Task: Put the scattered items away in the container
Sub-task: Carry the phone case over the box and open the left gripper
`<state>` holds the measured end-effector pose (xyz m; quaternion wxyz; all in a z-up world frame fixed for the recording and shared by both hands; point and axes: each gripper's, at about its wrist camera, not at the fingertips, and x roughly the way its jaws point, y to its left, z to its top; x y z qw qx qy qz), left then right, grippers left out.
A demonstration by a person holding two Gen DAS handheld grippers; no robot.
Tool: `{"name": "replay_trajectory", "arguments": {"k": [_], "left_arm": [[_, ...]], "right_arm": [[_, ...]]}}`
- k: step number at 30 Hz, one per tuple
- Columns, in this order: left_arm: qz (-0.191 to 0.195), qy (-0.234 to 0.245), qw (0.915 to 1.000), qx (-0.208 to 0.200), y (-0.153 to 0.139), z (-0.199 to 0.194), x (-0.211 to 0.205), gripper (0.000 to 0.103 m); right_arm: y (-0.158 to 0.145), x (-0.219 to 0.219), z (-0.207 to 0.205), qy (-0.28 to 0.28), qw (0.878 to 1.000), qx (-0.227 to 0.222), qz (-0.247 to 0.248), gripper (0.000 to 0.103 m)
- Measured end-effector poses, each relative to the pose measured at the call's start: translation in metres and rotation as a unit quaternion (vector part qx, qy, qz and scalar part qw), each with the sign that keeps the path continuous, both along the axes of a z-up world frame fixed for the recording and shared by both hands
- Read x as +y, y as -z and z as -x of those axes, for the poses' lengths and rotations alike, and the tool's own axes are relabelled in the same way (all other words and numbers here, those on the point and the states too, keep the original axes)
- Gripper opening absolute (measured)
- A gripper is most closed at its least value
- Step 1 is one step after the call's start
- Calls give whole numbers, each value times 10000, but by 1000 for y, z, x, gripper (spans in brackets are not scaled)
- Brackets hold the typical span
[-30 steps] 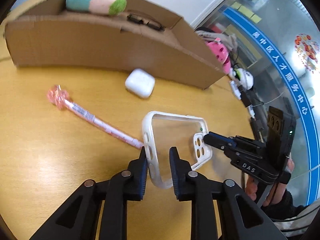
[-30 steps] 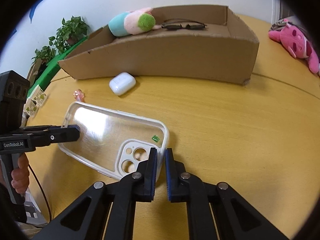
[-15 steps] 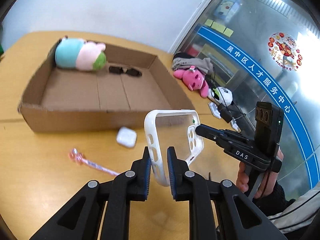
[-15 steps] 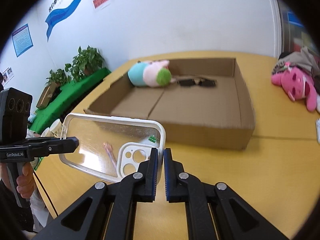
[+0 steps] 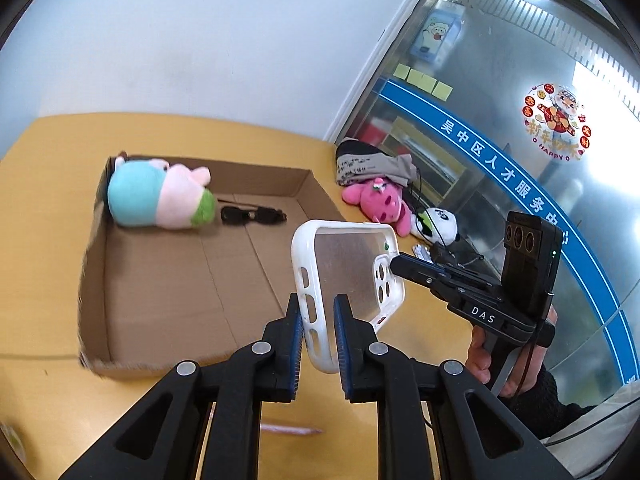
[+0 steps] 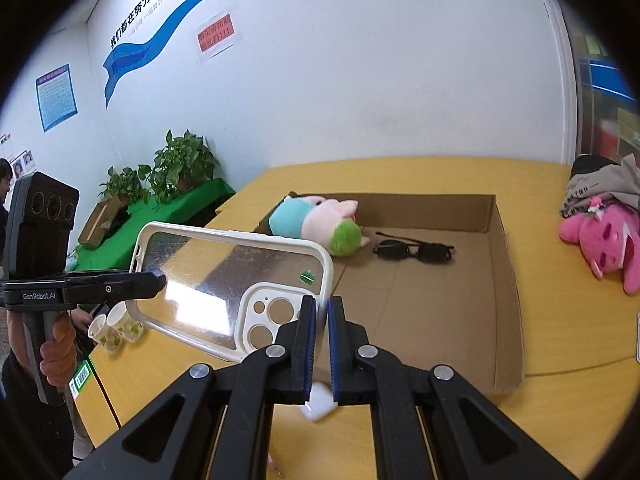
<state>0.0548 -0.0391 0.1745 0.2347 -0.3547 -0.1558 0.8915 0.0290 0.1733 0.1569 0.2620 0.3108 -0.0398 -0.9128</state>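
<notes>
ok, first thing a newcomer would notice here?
The clear phone case, held in the air by both tools, left and right, one at each end. Behind it sits the cardboard box, holding a plush toy and sunglasses.

Over on the far corner of the yellow table (image 6: 560, 328), a pink plush toy (image 6: 604, 242) lay flopped against a grey bundle of cloth (image 6: 600, 186). Just beside it sat a small panda plush (image 5: 438, 224). Behind them stood a glass partition (image 5: 520, 80) with a blue stripe of white lettering (image 5: 508, 178), yellow sticky notes (image 5: 424, 80) and a round festive sticker (image 5: 556, 122). Off the other side, potted plants (image 6: 176, 166) stood on a green-covered surface (image 6: 160, 216), paper cups (image 6: 114, 326) sat low by the table edge, and a red notice (image 6: 216, 33) hung on the white wall (image 6: 360, 60).
</notes>
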Motion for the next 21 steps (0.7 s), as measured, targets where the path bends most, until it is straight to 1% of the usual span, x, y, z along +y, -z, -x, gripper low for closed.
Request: {"name": "replay_trajectory", "arguments": {"k": [6, 10, 19, 21], "left_arm": [[65, -31, 10000, 20, -6, 29, -14, 15], [129, -92, 9998, -94, -3, 52, -21, 15], [355, -208, 9973, -606, 22, 110, -41, 15], [370, -229, 9962, -751, 30, 121, -46, 15]], "right_arm": [[-4, -12, 33, -87, 9999, -68, 2, 6], [1, -20, 62, -156, 9996, -225, 44, 6], [35, -43, 123, -215, 9971, -732, 43, 6], [46, -48, 137, -247, 9955, -916, 62, 6]]}}
